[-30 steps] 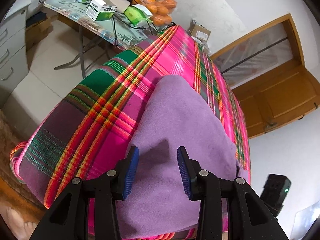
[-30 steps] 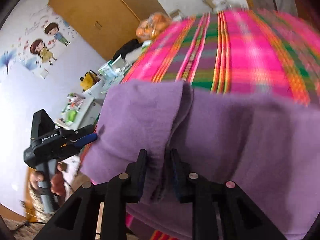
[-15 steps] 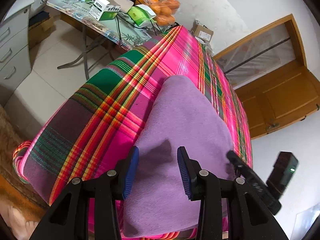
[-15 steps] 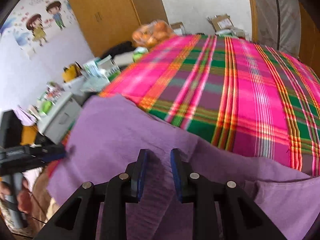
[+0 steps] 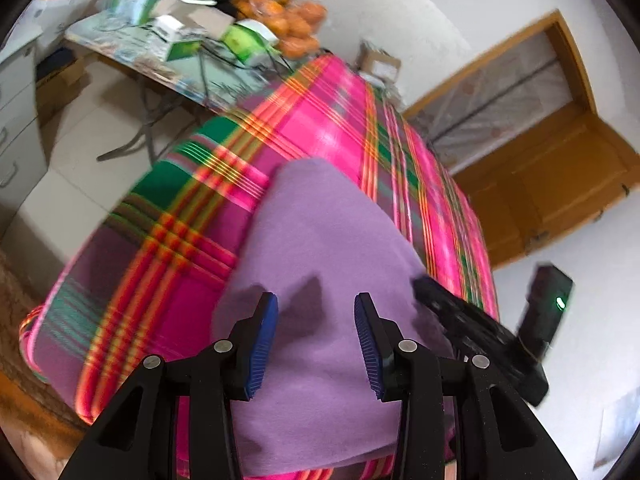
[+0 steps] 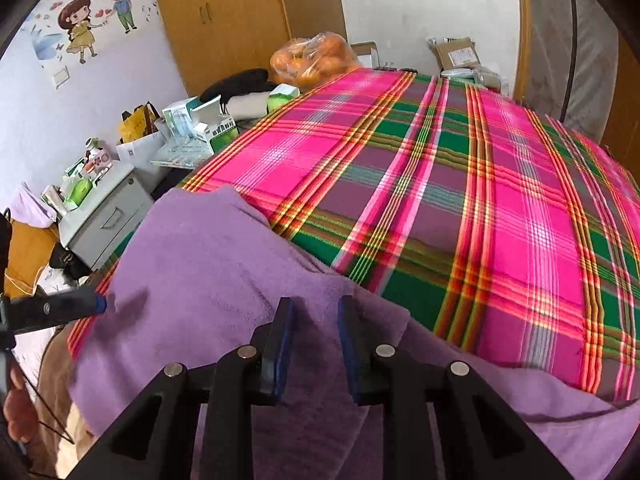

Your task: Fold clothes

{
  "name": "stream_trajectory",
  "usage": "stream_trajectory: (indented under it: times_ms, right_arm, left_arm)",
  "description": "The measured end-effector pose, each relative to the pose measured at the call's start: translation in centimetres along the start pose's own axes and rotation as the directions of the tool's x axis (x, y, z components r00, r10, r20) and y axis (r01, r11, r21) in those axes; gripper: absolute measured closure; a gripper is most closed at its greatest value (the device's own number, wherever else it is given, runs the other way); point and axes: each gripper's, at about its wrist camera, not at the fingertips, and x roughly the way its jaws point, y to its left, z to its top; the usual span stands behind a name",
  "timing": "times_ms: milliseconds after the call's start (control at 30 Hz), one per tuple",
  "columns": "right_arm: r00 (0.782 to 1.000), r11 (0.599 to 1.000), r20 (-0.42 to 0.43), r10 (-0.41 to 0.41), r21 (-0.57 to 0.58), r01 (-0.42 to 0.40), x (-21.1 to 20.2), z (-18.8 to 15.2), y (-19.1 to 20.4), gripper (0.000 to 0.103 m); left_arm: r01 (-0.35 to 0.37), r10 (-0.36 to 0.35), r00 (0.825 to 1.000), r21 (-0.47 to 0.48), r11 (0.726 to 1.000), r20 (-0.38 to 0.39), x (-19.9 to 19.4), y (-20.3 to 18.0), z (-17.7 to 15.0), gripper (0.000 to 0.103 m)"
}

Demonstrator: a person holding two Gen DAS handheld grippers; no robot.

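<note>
Left wrist — purple cloth [image 5: 320,240] near bedspread [image 5: 180,240] edge

Table under pink-green plaid cloth [image 6: 460,208]; purple garment [image 6: 208,272] lying on it

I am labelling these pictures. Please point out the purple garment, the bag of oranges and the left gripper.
purple garment [image 5: 320,232]: left wrist view, middle of the flat top layer.
bag of oranges [image 6: 316,58]: right wrist view, middle of the bag.
left gripper [image 5: 316,312]: left wrist view, midway between the fingertips.
</note>
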Motion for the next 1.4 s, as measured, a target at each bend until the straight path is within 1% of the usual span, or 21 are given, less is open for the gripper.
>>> stream_trajectory:
  times_ms: [133, 233, 367, 467, 567, 633, 667, 733, 767, 867, 900, 1000, 1133, 1233, 1333, 1367, 1400]
  right_arm:
    - [0.999, 0.997, 0.027, -0.032, -0.068, 0.034, 0.0, -0.5, 0.7, 0.08]
    - [0.999, 0.996, 0.028, -0.034, -0.082, 0.036, 0.1, -0.4, 0.9, 0.08]
    - [1.0, 0.999, 0.016, 0.006, -0.033, -0.006, -1.4, -0.4, 0.4, 0.08]
    - [0.998, 0.998, 0.055, 0.04, -0.058, -0.037, -3.5, -1.9, 0.3, 0.08]
    - [0.995, 0.994, 0.067, 0.07, -0.084, -0.064, -4.7, -3.9, 0.6, 0.08]
    - [0.995, 0.994, 0.091, 0.042, -0.107, -0.032, -5.2, -5.2, 0.9, 0.08]
    - [0.994, 0.99, 0.11, 0.016, -0.141, -0.001, -5.2, -6.0, 1.3, 0.08]
    - [0.992, 0.981, 0.12, -0.032, -0.186, 0.054, -4.8, -6.7, 2.0, 0.079]
    - [0.99, 0.978, 0.136, -0.046, -0.197, 0.073, -4.9, -6.9, 2.4, 0.079]
    - [0.989, 0.971, 0.13, -0.074, -0.216, 0.102, -5.3, -6.8, 3.0, 0.079]
    - [0.988, 0.972, 0.137, -0.065, -0.213, 0.094, -5.9, -6.8, 3.1, 0.079]
    - [0.989, 0.977, 0.145, 0.015, -0.214, 0.016, -7.2, -7.6, 3.4, 0.079]
    - [0.989, 0.967, 0.147, -0.005, -0.251, 0.042, -6.6, -9.2, 4.3, 0.079]
    - [0.989, 0.965, 0.143, -0.026, -0.256, 0.063, -7.3, -9.2, 4.9, 0.079]
    - [0.988, 0.962, 0.152, 0.032, -0.273, 0.011, -8.3, -9.9, 5.5, 0.079]
    - [0.99, 0.959, 0.133, 0.036, -0.284, 0.004, -8.1, -10.2, 5.6, 0.079]
    - [0.994, 0.959, 0.105, 0.023, -0.283, 0.008, -7.5, -10.3, 5.7, 0.079]
  left_arm:
    - [-0.011, 0.011, 1.0, 0.012, 1.0, -0.022, 0.6, -0.4, -0.3, 0.062]
    - [-0.015, 0.015, 0.999, 0.011, 1.0, -0.033, 1.0, -0.5, -0.5, 0.062]
    - [-0.013, 0.015, 0.998, 0.03, 0.999, -0.055, 1.4, -1.1, -1.1, 0.062]
    - [-0.009, 0.011, 0.998, 0.038, 0.999, -0.063, 1.6, -1.2, -1.4, 0.062]
    - [-0.008, 0.01, 0.998, 0.036, 0.999, -0.067, 1.5, -1.2, -1.6, 0.062]
    - [-0.009, 0.011, 0.998, 0.036, 0.999, -0.066, 1.5, -1.2, -1.7, 0.062]
    - [-0.01, 0.013, 0.998, 0.038, 0.999, -0.066, 1.5, -1.2, -1.8, 0.062]
    - [-0.013, 0.016, 0.998, 0.042, 0.999, -0.067, 1.4, -1.2, -2.1, 0.062]
    - [-0.014, 0.016, 0.998, 0.042, 0.999, -0.066, 1.4, -1.2, -2.3, 0.062]
    - [-0.016, 0.019, 0.998, 0.045, 0.999, -0.061, 1.1, -1.2, -2.6, 0.062]
    - [-0.016, 0.019, 0.998, 0.045, 0.999, -0.06, 0.9, -1.1, -2.9, 0.062]
    - [-0.014, 0.017, 0.998, 0.052, 0.999, -0.058, 0.5, -1.0, -3.3, 0.062]
    - [0.0, 0.003, 0.998, 0.051, 0.999, -0.057, 0.0, -0.7, -4.0, 0.062]
    - [-0.003, 0.006, 0.998, 0.061, 0.998, -0.059, -0.4, -0.6, -4.5, 0.062]
    - [0.008, -0.004, 0.998, 0.066, 0.998, -0.059, -0.9, -0.2, -5.1, 0.062]
    - [0.011, -0.007, 0.998, 0.067, 0.998, -0.06, -1.0, -0.1, -5.2, 0.062]
    - [0.015, -0.011, 0.998, 0.066, 0.998, -0.06, -1.0, 0.0, -5.4, 0.062]
